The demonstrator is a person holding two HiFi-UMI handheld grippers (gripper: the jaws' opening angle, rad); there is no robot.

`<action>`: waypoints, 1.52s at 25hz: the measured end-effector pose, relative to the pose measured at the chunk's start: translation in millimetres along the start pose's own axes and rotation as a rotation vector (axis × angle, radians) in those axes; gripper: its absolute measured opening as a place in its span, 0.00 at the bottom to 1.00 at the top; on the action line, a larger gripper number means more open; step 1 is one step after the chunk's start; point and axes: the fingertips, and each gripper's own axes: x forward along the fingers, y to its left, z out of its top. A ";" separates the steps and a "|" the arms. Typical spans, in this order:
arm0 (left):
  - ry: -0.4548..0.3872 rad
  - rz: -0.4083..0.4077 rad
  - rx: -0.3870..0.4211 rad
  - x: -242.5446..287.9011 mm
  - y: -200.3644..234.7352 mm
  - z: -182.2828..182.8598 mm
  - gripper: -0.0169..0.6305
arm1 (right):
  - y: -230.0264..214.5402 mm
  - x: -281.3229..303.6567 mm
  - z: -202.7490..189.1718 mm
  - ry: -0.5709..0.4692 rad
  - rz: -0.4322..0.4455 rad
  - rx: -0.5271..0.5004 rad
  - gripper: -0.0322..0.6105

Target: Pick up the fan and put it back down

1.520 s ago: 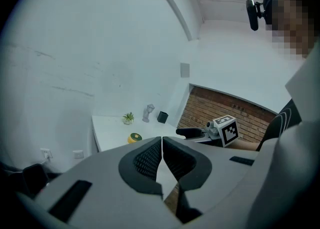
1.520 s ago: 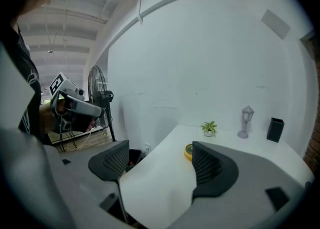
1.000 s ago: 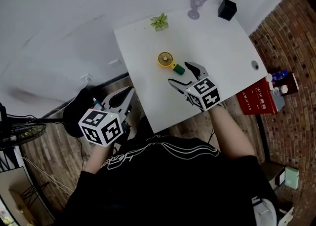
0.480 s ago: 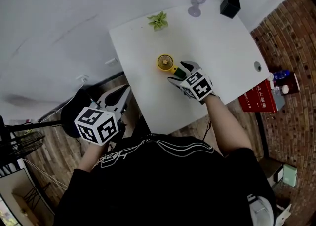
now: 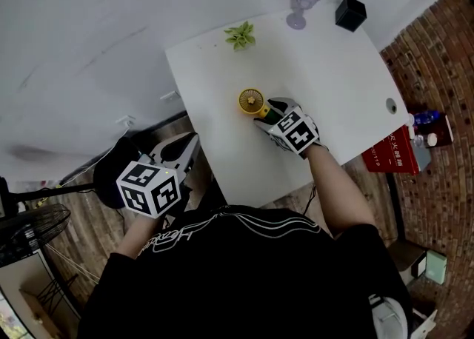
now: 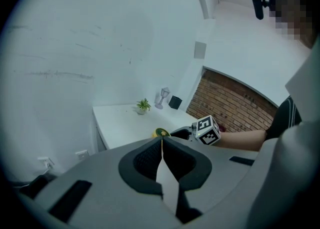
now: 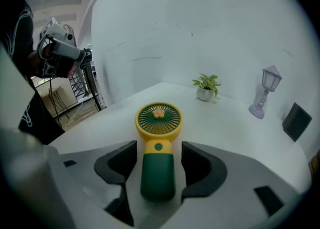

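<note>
A small hand fan with a yellow head (image 5: pixel 251 100) and green handle lies flat on the white table (image 5: pixel 333 71). My right gripper (image 5: pixel 269 114) is low over it. In the right gripper view the fan (image 7: pixel 158 145) lies between the jaws with its handle in the middle. A narrow gap shows on each side, so the right gripper (image 7: pixel 158 149) is open; its jaws have just been closing around the handle. My left gripper (image 5: pixel 189 142) hangs off the table's left edge above the floor. The left gripper (image 6: pixel 162 143) is shut on nothing.
At the table's far edge stand a small potted plant (image 5: pixel 240 35), a lilac lamp ornament (image 5: pixel 300 6) and a black box (image 5: pixel 349 13). A red box (image 5: pixel 390 151) sits on the brick floor to the right. A floor fan (image 5: pixel 29 219) stands at the left.
My right gripper has come down and forward from behind the fan to straddle its handle, and its jaws have narrowed. The left gripper has shifted only slightly beside the table.
</note>
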 end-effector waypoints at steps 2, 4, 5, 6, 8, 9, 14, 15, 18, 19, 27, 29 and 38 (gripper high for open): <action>0.003 0.011 0.005 2.7 3.9 1.3 0.08 | 1.4 2.0 -0.1 0.007 0.003 -0.014 0.46; 0.004 0.013 0.005 4.6 5.9 2.4 0.08 | 4.3 3.0 -0.4 0.010 0.023 -0.010 0.43; 0.005 0.013 0.004 5.3 6.3 2.7 0.08 | 5.3 3.2 -0.6 0.011 0.033 -0.008 0.41; 0.006 0.012 0.003 5.9 6.6 2.9 0.08 | 5.6 3.4 -1.0 0.012 0.042 -0.006 0.39; 0.009 0.017 0.007 6.9 7.4 2.8 0.08 | 5.3 3.7 -1.5 0.014 0.052 0.001 0.35; 0.012 0.023 0.017 7.2 8.1 2.5 0.08 | 4.9 3.9 -1.4 0.015 0.055 0.005 0.35; 0.028 0.043 0.055 7.0 8.4 -3.7 0.08 | 4.4 4.9 -1.6 0.020 0.061 0.029 0.34; 0.029 0.042 0.052 6.6 7.3 -4.8 0.08 | 4.5 4.7 -1.9 0.021 0.061 0.031 0.34; 0.029 0.042 0.051 5.3 4.8 -6.2 0.08 | 3.8 4.1 -1.7 0.017 0.052 0.028 0.34; 0.028 0.043 0.051 4.7 4.2 -6.1 0.08 | 3.5 3.9 -1.4 0.014 0.046 0.025 0.34; 0.021 0.056 0.044 0.1 -0.7 -10.4 0.08 | 7.5 -3.1 1.8 -0.013 0.023 -0.004 0.33; 0.018 0.057 0.042 -2.0 -3.8 -11.6 0.08 | 8.4 -9.3 6.0 -0.037 0.015 0.008 0.33; -0.024 0.043 0.044 -9.4 -30.5 -8.4 0.08 | 13.4 -68.7 32.0 -0.170 -0.041 0.046 0.33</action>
